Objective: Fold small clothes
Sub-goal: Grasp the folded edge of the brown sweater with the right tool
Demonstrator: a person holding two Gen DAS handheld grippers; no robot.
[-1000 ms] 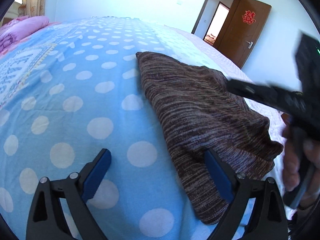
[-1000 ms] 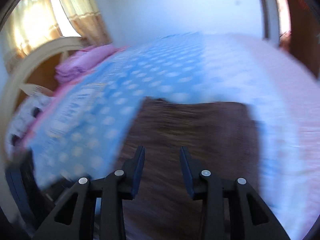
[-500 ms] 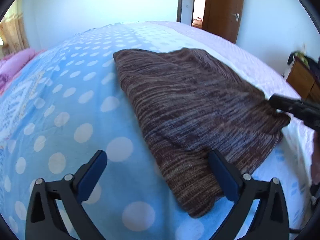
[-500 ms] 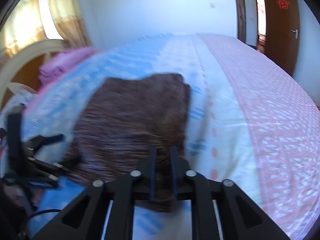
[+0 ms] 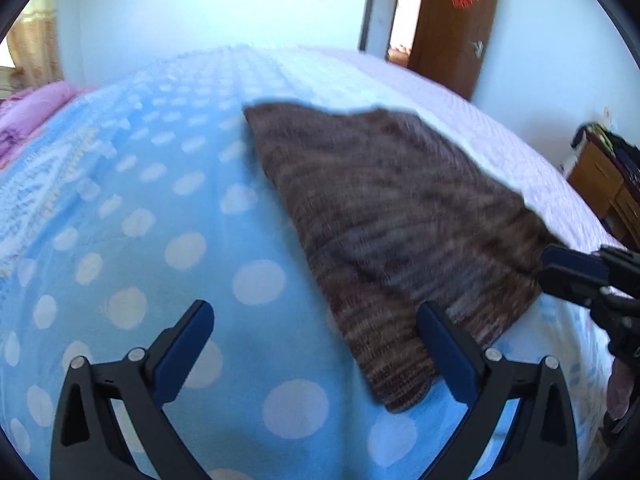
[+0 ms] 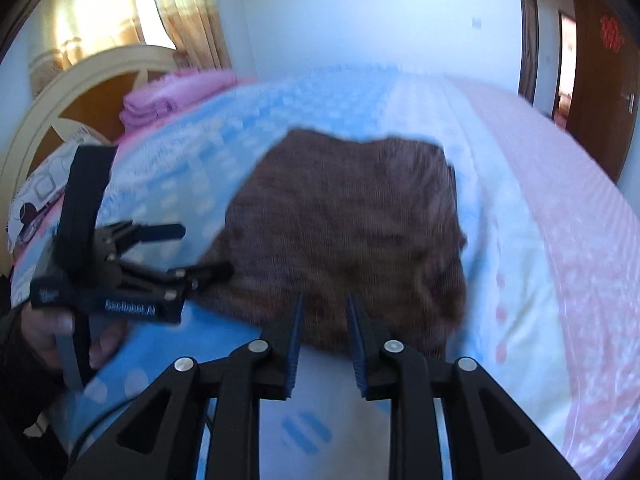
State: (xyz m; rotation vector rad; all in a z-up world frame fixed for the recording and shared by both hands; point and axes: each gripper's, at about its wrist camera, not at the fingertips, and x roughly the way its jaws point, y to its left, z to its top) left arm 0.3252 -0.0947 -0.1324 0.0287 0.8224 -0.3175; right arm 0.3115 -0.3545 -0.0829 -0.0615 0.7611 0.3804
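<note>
A brown striped knit garment lies folded flat on the blue polka-dot bedspread; it also shows in the right wrist view. My left gripper is wide open at the garment's near left corner, its right finger over the cloth edge. My right gripper is at the garment's near edge, jaws a narrow gap apart with nothing between them. It shows at the garment's right corner in the left wrist view. The left gripper shows in the right wrist view.
Pink folded bedding lies by the headboard. The bed's pink side runs right. A brown door and a wooden cabinet stand beyond the bed.
The right gripper's jaws have parted a little from nearly shut. The garment lies in place and the left gripper stays wide open at its near corner.
</note>
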